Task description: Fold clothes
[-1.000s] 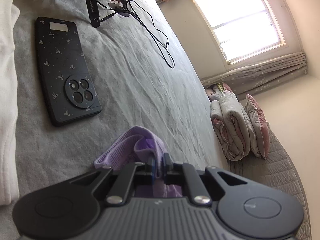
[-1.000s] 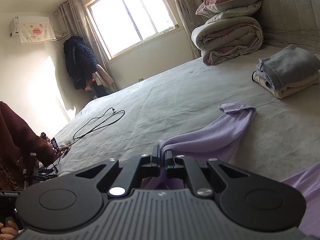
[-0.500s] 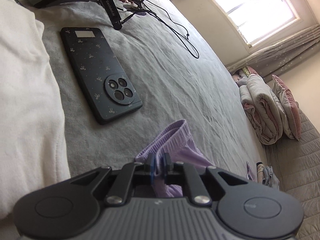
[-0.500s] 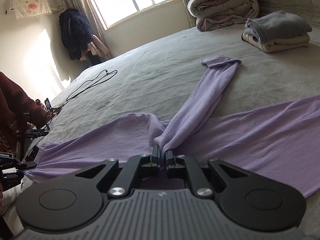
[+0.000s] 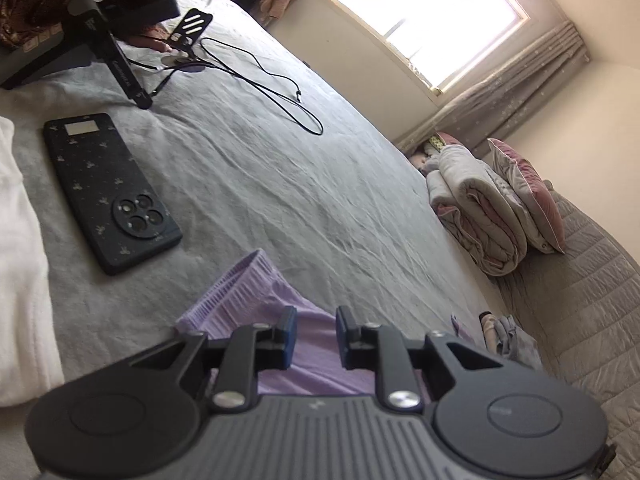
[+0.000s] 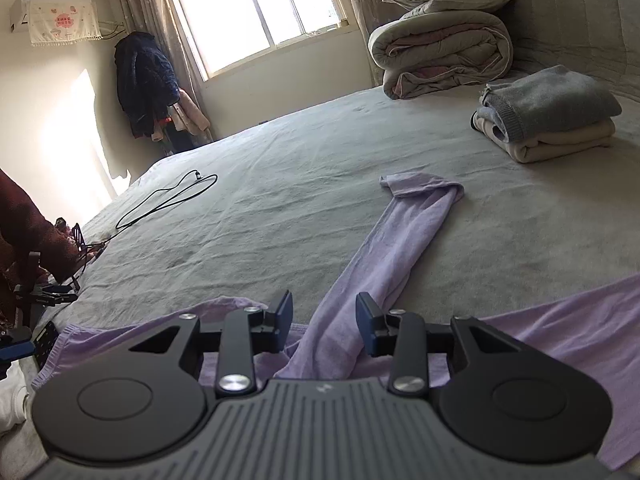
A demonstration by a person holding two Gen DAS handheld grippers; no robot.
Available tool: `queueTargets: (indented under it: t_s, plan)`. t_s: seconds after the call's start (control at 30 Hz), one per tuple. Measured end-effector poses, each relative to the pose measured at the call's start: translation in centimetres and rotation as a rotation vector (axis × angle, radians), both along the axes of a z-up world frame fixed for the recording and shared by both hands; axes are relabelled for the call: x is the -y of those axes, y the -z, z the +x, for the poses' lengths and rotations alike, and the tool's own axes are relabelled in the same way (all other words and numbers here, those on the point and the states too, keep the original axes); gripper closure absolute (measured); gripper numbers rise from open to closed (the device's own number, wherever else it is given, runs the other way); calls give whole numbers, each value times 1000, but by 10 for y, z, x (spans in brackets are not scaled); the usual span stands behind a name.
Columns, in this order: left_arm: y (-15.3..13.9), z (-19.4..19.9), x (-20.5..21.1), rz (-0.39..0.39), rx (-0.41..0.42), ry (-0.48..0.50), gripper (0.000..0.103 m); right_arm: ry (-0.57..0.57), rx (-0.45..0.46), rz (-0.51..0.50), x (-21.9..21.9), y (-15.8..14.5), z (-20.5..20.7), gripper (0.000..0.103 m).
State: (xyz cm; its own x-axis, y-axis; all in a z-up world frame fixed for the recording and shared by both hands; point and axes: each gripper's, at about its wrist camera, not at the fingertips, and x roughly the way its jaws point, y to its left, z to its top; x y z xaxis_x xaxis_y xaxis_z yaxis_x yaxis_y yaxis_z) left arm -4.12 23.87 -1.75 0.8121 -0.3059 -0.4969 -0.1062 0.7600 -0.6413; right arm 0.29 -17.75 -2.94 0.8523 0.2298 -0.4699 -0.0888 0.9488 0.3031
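A lilac long-sleeved top (image 6: 540,328) lies spread on the grey bed (image 6: 304,184). One sleeve (image 6: 400,248) stretches away from my right gripper (image 6: 324,320), which stands open with the sleeve's near end lying between its fingers. In the left wrist view the top's ribbed hem corner (image 5: 240,292) lies flat just ahead of my left gripper (image 5: 316,336), which is open too, with lilac cloth under the gap.
A dark phone (image 5: 108,188) lies left of the hem, beside white cloth (image 5: 20,260). A black cable (image 5: 272,84) and a stand (image 5: 120,64) sit further off. Folded grey and cream clothes (image 6: 548,116) and rolled quilts (image 6: 440,56) lie toward the headboard. A person's dark red sleeve (image 6: 24,232) shows at left.
Both grippers have opened and let go of the lilac top. The sleeve and hem corner now lie flat on the bed. Both cameras have tilted slightly.
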Motion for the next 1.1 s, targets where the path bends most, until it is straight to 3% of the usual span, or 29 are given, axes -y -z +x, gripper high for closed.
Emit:
queueTargets:
  t_s: [0.3,0.67,0.87,1.03,1.1]
  plan:
    - [8,35,75,143,-84,120,68,0,-28,-120,-14,8,60,64]
    - [10,55,119,251,-125,157,55,44,-90,-244,-17,25,103,64]
    - [10,58,125,255,-126,160,52,91,-116,-267,-10,34,118,64]
    - [11,59,129,260,-128,165,51,107,-113,-311,-7,36,122,79]
    - [11,60,131,264,-130,167,51,111,-112,-317,-4,36,121,97]
